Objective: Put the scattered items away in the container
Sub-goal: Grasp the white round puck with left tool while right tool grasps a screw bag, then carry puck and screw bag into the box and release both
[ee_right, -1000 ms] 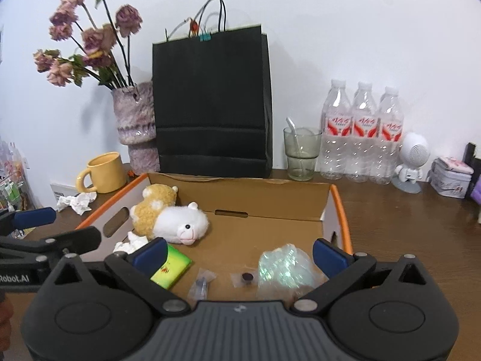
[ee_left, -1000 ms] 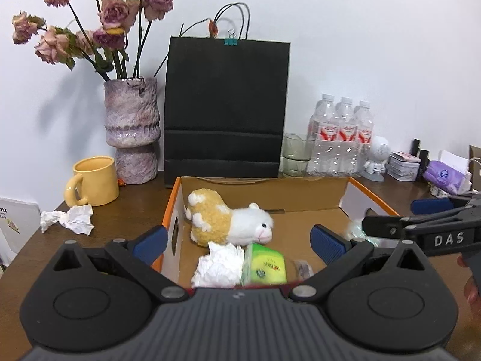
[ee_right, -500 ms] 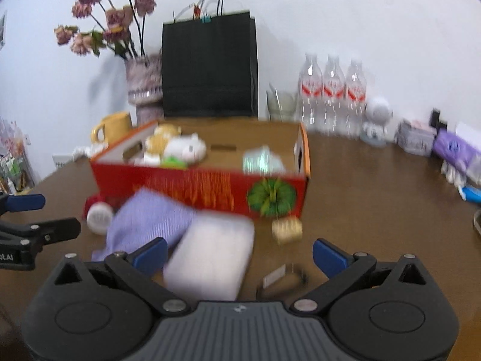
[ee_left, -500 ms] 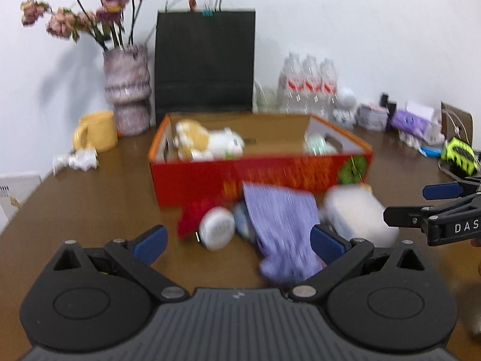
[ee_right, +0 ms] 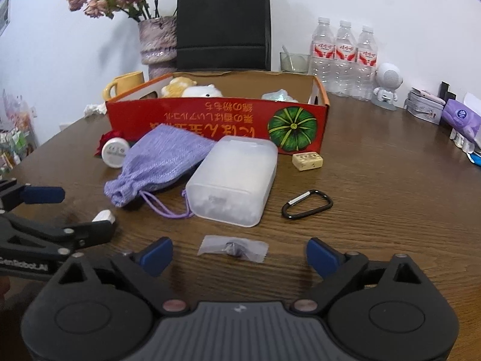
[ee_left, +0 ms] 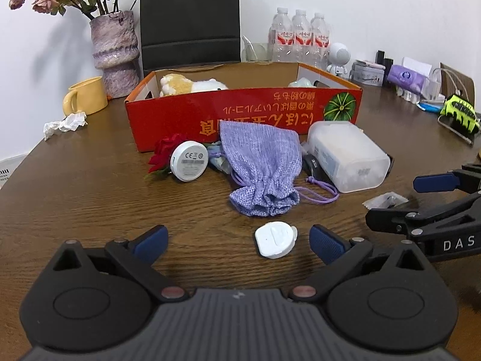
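Now hovering low over the desk [ee_left: 90, 186], both grippers, left [ee_left: 237, 237] and right [ee_right: 239, 249], fingers spread wide and empty. Just ahead: white cap [ee_left: 275, 238], wrapped sweet [ee_right: 233, 248], purple pouch [ee_left: 261, 162], plastic tub [ee_right: 237, 177], clip [ee_right: 306, 204], all outside the red box [ee_left: 240, 114].

Both cameras sit low over the desk [ee_left: 75, 186] and look toward the back wall. The left one looks from the left, the right one from the right. Both see the red box [ee_left: 246, 114] [ee_right: 216, 120] nearby.
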